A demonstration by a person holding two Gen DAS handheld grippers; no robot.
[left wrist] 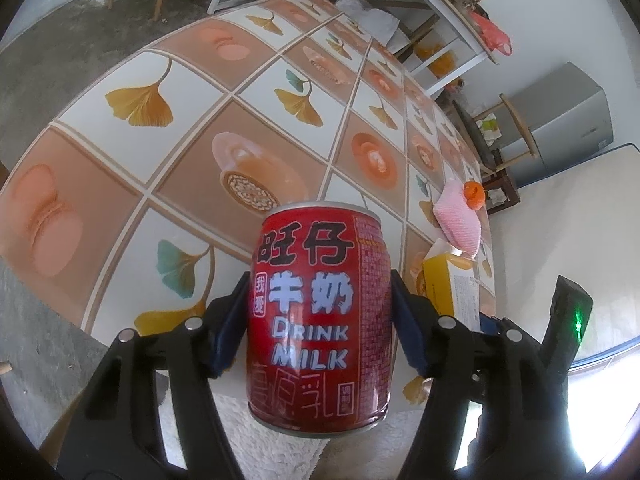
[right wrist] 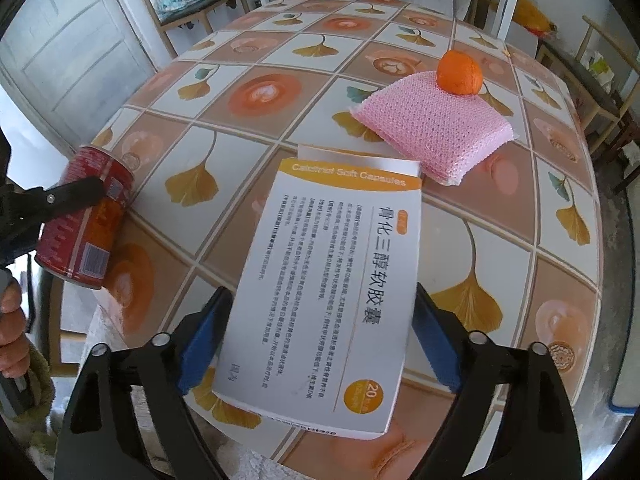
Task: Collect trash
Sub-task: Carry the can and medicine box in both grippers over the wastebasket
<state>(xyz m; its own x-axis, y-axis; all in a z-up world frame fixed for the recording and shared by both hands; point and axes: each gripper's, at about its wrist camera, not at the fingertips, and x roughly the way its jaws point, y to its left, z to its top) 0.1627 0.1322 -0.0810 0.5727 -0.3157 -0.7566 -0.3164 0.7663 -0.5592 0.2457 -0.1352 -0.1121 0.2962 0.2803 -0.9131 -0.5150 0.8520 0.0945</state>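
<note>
My left gripper (left wrist: 318,312) is shut on a red milk can (left wrist: 320,320) and holds it upright above the table's near edge. The can also shows at the left of the right wrist view (right wrist: 86,220), clamped in the left gripper's black fingers (right wrist: 68,196). My right gripper (right wrist: 320,340) is shut on a white and orange capsule box (right wrist: 324,300), held above the table with its top flap open. The box also shows in the left wrist view (left wrist: 452,284), at the right.
The table (right wrist: 280,128) has a tiled ginkgo-leaf cloth. A pink sponge pad (right wrist: 432,128) lies at the far right with an orange (right wrist: 458,72) beside it. Chairs and shelves stand around the table. A white rug lies below the near edge.
</note>
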